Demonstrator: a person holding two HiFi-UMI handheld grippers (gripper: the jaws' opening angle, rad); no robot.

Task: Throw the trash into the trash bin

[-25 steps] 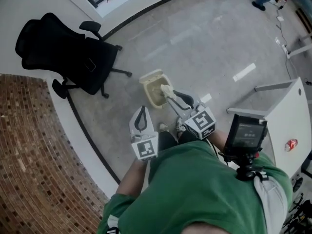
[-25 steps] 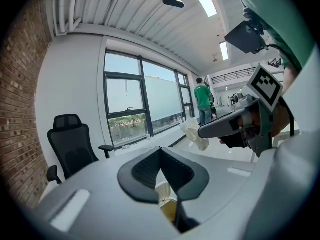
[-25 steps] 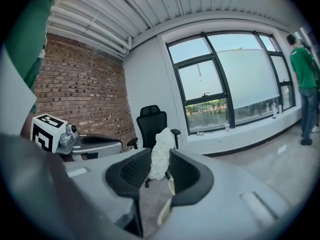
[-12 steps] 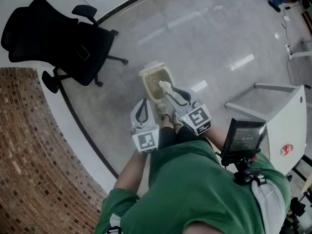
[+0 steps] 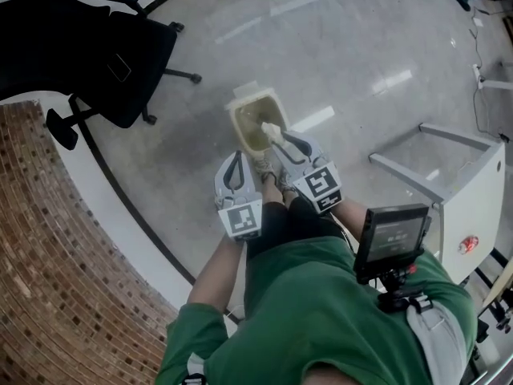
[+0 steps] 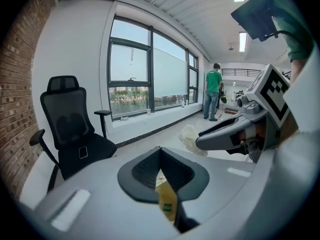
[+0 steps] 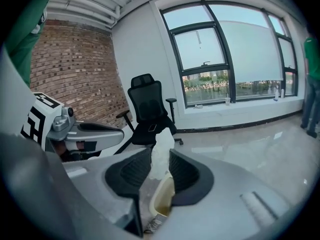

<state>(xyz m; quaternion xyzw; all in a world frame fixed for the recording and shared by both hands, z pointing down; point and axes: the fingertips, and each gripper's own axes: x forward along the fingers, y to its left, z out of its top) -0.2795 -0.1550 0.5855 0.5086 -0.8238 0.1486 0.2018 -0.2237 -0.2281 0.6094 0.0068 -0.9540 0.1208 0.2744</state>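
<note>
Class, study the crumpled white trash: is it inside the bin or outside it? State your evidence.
Outside. The right gripper pinches the trash between its jaws, over the trash bin's open top.

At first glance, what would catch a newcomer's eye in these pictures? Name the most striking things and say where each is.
The right gripper holds a crumpled white tissue over the open beige trash bin on the grey floor, mid-frame in the head view. A black office chair stands at upper left, beside a curved brick wall.
</note>
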